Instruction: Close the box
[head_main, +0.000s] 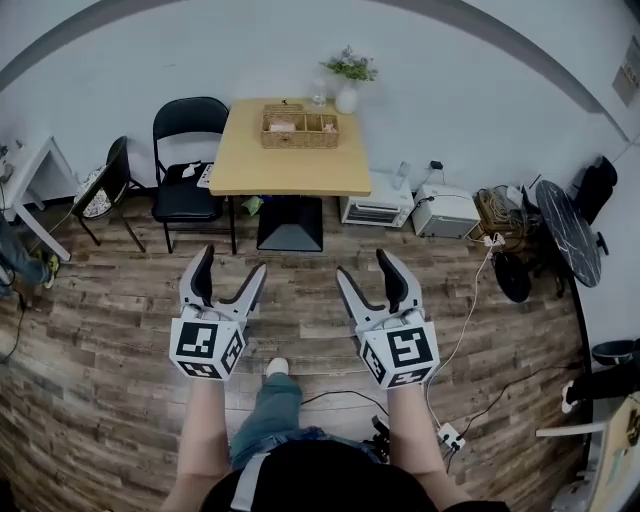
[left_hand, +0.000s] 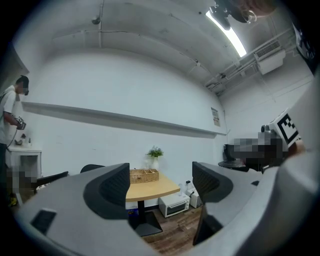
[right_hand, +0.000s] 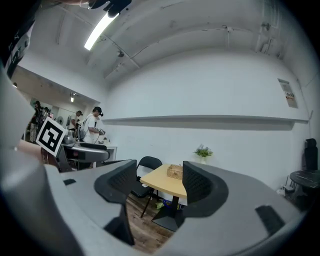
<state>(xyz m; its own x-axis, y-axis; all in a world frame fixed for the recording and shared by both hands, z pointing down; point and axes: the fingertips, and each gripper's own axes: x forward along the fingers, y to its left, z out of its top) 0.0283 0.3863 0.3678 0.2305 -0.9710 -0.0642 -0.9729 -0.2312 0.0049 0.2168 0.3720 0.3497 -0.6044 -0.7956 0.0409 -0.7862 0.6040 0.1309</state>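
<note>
Ahead of my left gripper (head_main: 232, 262) and right gripper (head_main: 364, 264), side by side over the floor, a table (head_main: 290, 165) stands against the wall. The box (head_main: 300, 130) sits on its far end, a potted plant (head_main: 347, 92) just behind it to the right. A chair (head_main: 188, 150) stands left of the table, a second chair (head_main: 110, 180) farther left. An oven (head_main: 377, 208) lies on the floor to the table's right.

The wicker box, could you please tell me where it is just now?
In the head view the wicker box sits at the far edge of the wooden table, right of its centre, just left of the white plant vase.
</note>
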